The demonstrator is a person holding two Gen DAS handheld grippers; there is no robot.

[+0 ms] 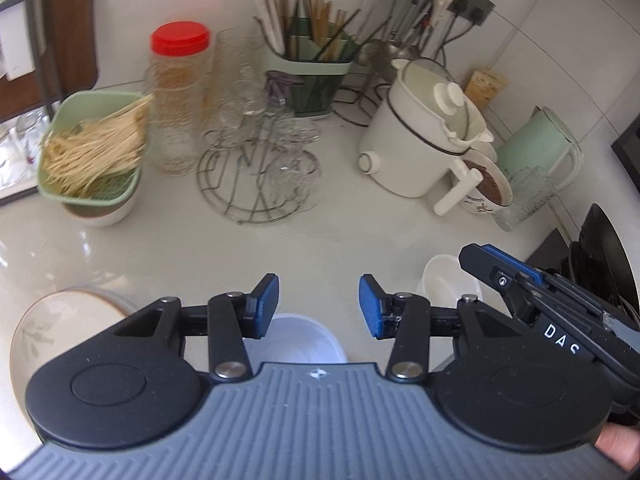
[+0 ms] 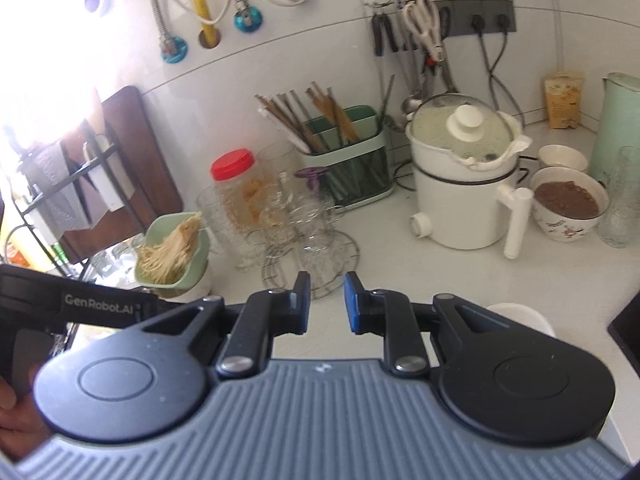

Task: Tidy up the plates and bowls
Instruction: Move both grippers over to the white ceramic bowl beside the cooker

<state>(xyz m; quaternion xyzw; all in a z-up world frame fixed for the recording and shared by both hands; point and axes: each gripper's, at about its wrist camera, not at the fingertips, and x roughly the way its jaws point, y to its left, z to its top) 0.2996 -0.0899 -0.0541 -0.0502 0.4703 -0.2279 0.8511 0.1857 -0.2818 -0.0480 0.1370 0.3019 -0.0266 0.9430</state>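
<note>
My left gripper [image 1: 319, 306] is open and empty above the counter. Under it stands a white bowl [image 1: 304, 340], partly hidden by the gripper body. A cream plate with a leaf print [image 1: 60, 340] lies at the lower left. A small white bowl [image 1: 444, 280] sits at the right, under the right gripper's body [image 1: 560, 304]. In the right wrist view my right gripper [image 2: 326, 300] is open and empty, with the same small white bowl [image 2: 516, 314] below its right side. A bowl of brown food [image 2: 568, 204] and a small white bowl [image 2: 562, 156] stand at the back right.
A green basket of noodles [image 1: 92, 148] sits on a bowl at the left. A wire rack with glasses [image 1: 256, 168], a red-lidded jar [image 1: 180, 92], a chopstick holder [image 1: 312, 76], a white electric pot [image 1: 424, 136] and a green kettle [image 1: 540, 148] crowd the back. Black pans [image 1: 604, 248] stand at the right.
</note>
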